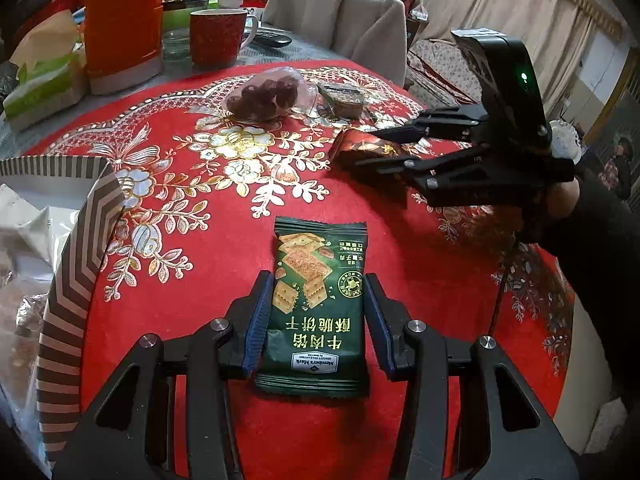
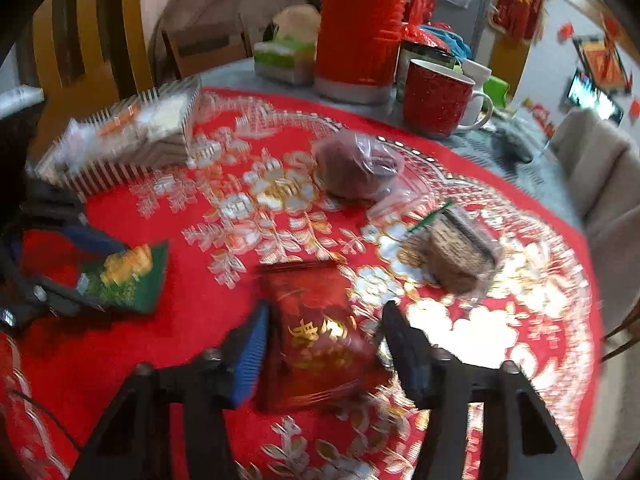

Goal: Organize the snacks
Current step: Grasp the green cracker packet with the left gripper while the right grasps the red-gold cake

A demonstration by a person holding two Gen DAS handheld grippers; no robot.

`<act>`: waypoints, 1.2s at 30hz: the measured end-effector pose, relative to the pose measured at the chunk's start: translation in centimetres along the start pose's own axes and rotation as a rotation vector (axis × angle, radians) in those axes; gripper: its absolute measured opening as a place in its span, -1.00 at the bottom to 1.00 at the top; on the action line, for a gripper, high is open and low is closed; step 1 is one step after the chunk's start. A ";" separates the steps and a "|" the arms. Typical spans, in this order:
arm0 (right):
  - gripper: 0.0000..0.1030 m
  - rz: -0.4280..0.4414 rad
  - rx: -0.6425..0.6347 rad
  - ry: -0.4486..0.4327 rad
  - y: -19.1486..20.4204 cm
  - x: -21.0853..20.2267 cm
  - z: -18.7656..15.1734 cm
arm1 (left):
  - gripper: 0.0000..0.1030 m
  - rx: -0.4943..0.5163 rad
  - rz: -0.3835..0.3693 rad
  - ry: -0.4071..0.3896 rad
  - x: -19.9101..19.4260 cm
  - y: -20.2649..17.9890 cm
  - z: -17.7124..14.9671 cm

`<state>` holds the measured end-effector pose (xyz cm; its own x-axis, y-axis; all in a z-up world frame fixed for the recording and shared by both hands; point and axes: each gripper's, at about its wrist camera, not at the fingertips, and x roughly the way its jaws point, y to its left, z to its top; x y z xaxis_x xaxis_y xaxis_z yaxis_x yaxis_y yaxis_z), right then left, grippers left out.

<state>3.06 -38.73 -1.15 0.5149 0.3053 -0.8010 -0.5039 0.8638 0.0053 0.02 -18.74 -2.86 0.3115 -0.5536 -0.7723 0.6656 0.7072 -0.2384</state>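
A green cracker packet (image 1: 316, 312) lies on the red embroidered tablecloth (image 1: 200, 240). My left gripper (image 1: 318, 278) is shut on it, its blue pads (image 1: 256, 320) pressing both long sides. The right wrist view shows the same packet (image 2: 128, 276) at the left, in my left gripper (image 2: 110, 276). A dark red snack packet (image 2: 320, 332) lies flat between the fingers of my right gripper (image 2: 326, 308), which grips its edges, though that view is blurred. In the left wrist view my right gripper (image 1: 369, 149) closes on that red packet (image 1: 356, 148) from the right, with a hand behind it.
A striped box (image 1: 72, 260) with wrapped snacks stands at the left. At the back lie a clear bag of dark round snacks (image 1: 264, 94) and a small sealed tub (image 1: 344, 98). Behind them are a red mug (image 1: 218, 36), an orange flask (image 1: 120, 20) and a tissue box (image 1: 40, 84).
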 end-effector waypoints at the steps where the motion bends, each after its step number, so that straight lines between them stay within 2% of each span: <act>1: -0.28 0.007 0.015 -0.010 0.0 -0.1 -0.1 | -0.14 0.001 0.001 0.000 0.0 0.0 0.0; 6: -0.36 0.087 0.153 -0.072 0.1 -1.1 -1.1 | -0.14 0.000 0.001 -0.001 0.0 0.1 0.0; 8: -0.36 0.118 0.253 -0.143 0.3 -2.2 -1.5 | -0.14 0.000 0.002 -0.001 0.0 0.1 0.0; 11: -0.36 0.166 0.430 -0.294 1.2 -3.5 -2.1 | -0.14 0.008 0.012 0.000 0.0 -0.1 0.0; 15: -0.36 0.134 0.600 -0.382 2.7 -3.6 -2.3 | -0.14 0.025 0.039 0.000 0.1 -0.5 0.0; 17: -0.36 0.098 0.570 -0.404 3.6 -4.2 -1.9 | -0.14 0.038 0.059 0.001 0.2 -0.9 0.0; 20: -0.35 0.147 0.597 -0.439 3.2 -4.5 -2.3 | -0.14 0.051 0.085 -0.002 0.4 -1.2 0.0; 22: -0.35 0.150 0.624 -0.437 2.7 -4.4 -2.6 | -0.14 0.062 0.111 -0.008 0.6 -1.5 0.0; 27: -0.35 0.168 0.596 -0.440 2.9 -4.5 -2.2 | -0.14 0.122 0.194 -0.030 1.3 -2.8 -0.1; 32: -0.35 0.176 0.603 -0.448 2.7 -4.6 -2.5 | -0.14 0.059 0.127 -0.040 0.6 -1.5 0.0; 36: -0.35 0.189 0.600 -0.452 2.7 -4.6 -2.6 | -0.14 0.070 0.143 -0.037 0.7 -1.9 0.0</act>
<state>-2.50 -38.84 0.96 0.7555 0.4917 -0.4330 -0.2154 0.8106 0.5446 -1.05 -20.41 -2.94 0.4306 -0.4666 -0.7726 0.6581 0.7481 -0.0850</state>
